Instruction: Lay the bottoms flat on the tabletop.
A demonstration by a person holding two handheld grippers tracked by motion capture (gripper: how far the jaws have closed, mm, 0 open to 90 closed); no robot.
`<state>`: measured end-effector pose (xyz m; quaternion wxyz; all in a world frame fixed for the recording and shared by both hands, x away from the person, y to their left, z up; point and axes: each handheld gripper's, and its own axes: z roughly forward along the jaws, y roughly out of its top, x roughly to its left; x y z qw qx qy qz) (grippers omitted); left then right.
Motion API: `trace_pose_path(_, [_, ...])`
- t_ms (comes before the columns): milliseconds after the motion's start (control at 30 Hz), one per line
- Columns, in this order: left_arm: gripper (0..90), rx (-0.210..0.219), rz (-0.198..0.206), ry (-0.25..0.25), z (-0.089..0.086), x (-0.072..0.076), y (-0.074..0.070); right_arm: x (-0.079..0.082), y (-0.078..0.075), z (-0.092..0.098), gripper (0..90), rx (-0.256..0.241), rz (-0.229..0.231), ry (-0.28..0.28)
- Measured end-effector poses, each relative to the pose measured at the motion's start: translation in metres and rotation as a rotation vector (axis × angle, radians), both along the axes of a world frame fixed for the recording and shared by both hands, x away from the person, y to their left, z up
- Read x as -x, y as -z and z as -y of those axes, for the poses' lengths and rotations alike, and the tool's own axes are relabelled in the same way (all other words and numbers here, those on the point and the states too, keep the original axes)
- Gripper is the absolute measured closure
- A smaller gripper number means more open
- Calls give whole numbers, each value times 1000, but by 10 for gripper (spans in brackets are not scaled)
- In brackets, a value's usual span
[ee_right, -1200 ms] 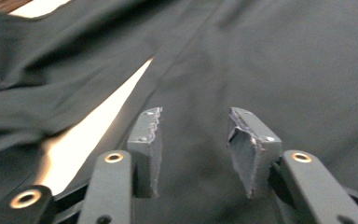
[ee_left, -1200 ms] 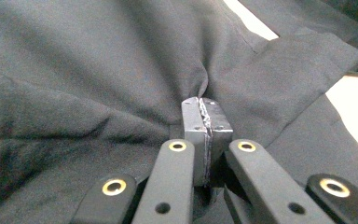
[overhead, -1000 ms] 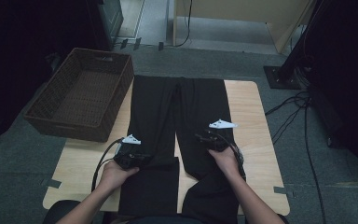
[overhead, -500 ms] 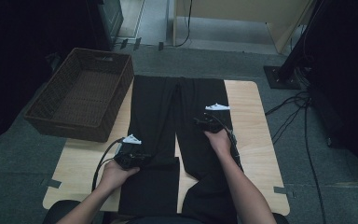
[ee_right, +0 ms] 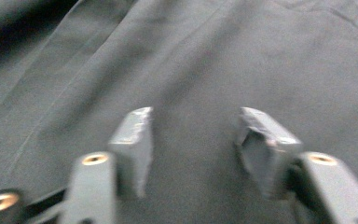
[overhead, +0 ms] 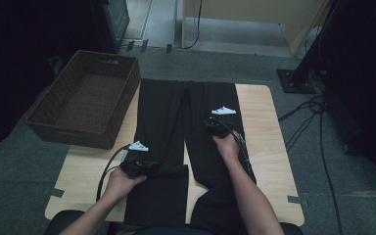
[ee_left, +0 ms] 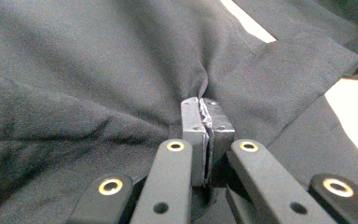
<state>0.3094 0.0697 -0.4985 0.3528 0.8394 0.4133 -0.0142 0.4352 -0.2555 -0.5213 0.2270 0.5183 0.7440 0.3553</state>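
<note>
My left gripper [ee_left: 206, 122] is clamped tight on a pinch of the black trousers [overhead: 176, 127], the cloth bunched into a fold right at the pads; from above I see that gripper [overhead: 144, 166] at the near left side of the garment, where a piece of the fabric is folded over. My right gripper [ee_right: 193, 140] has its jaws spread wide, nothing between them, with the dark cloth right under the pads; in the high view it [overhead: 215, 126] sits over the right trouser leg, farther up the table than my left. The trousers lie flat along the wooden table [overhead: 267, 147], legs pointing away from me, waist end at my edge. To the left, a brown wicker basket [overhead: 49, 117] rests partly on the table's far left corner, just beside the left leg, with nothing in it.
</note>
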Motion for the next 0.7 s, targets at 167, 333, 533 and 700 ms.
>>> trace_pose_path(167, [894, 1, 1, -4, 0, 0, 0, 5, 0, -1, 828, 7, 16, -4])
trace_pose_path(333, [900, -1, 0, -2, -2, 1, -1, 10, -1, 3, 900, -33, -11, 10])
trace_pose_path(533, [748, 41, -16, -8, -5, 1, -6, 28, -3, 12, 900, -19, -27, 0])
trace_pose_path(700, [539, 65, 25, -40, -3, -9, -18, 40, -3, 17, 900, -32, -36, -2])
